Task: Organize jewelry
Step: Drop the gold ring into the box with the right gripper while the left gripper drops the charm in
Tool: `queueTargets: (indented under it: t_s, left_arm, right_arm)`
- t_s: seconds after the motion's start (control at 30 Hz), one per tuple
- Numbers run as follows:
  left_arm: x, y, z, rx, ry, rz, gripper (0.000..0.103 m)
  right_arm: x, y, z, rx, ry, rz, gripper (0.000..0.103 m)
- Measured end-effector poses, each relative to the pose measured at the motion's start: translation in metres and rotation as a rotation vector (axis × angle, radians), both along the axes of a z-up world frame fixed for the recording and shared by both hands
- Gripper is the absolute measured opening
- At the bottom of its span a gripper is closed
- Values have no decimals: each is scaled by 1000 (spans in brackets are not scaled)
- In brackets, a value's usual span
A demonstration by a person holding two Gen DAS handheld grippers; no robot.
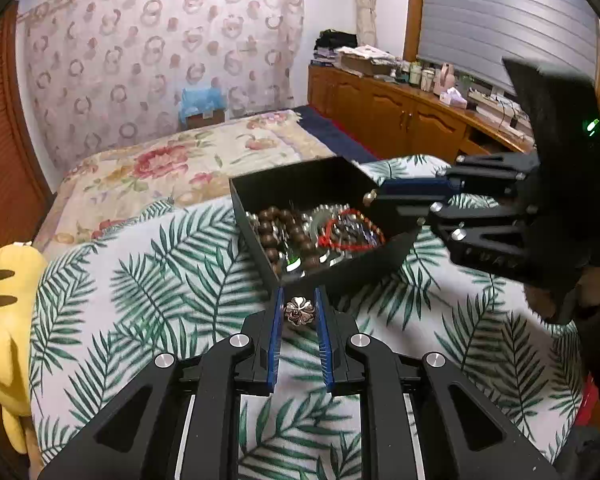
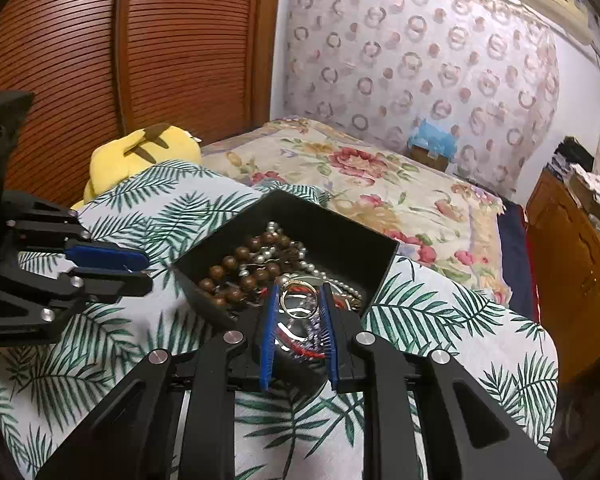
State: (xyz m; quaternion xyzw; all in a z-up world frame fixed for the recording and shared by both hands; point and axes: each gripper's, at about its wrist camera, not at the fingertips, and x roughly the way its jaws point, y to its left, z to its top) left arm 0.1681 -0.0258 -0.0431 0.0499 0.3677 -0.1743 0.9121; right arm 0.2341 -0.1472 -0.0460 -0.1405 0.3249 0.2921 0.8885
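Status: both claws loaded, both clear of the bed.

Left claw (image 1: 299,312) is pinched nearly closed on a small silver flower-shaped piece (image 1: 299,311), looks like a ring or charm, held right at the pad tips just in front of the near corner of the black box (image 1: 300,184). Tip grip makes sense: piece is tiny, deeper and it would vanish between the pads.

Right claw (image 2: 299,304) is narrowed onto a gold ring (image 2: 300,300), held across its width so the hoop sits flat between the blue pads. It hangs over the near edge of the box, above the pile.

Box sits on the palm-leaf cover (image 1: 140,300) on the bed, open top, tangled inside: brown wooden beads (image 2: 236,264), pearl strand (image 2: 320,270), red cord bracelet (image 1: 350,228). Everything is knotted together, so pulling single small items first is my read on the sorting order.

No sorting tray or target spot visible; destination unclear. Risk: the flower piece could slip, since the hold is shallow.
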Motion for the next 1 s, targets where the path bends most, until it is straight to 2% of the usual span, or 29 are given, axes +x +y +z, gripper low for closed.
queueTargets:
  t_s: [0.13,0.2,0.23,0.6,0.83,0.9,1.0]
  left_arm:
    - [8,2,6,-18,-9,4,15]
    - [14,3,9,-25,-14,10,15]
    - [16,3,10,-28,-16,12,15]
    - [52,-7,12,-22,-23,32,15]
    - [59,-14,12,-21,-29,42,15]
    - [59,-14,13,-23,-27,49,18]
    - [56,-13,14,-30,-27,65,29]
  right_arm:
    - [7,-3,-2,6,8,-18,24]
    - [7,-4,-3,9,8,-24,38]
    - [7,-5,-2,12,4,-29,40]
    - [-4,-19,0,45,3,-60,40]
    - [-8,-35,1,71,11,-99,40]
    - [-10,-37,1,74,11,-106,40]
    - [-15,-42,2,79,8,-118,40]
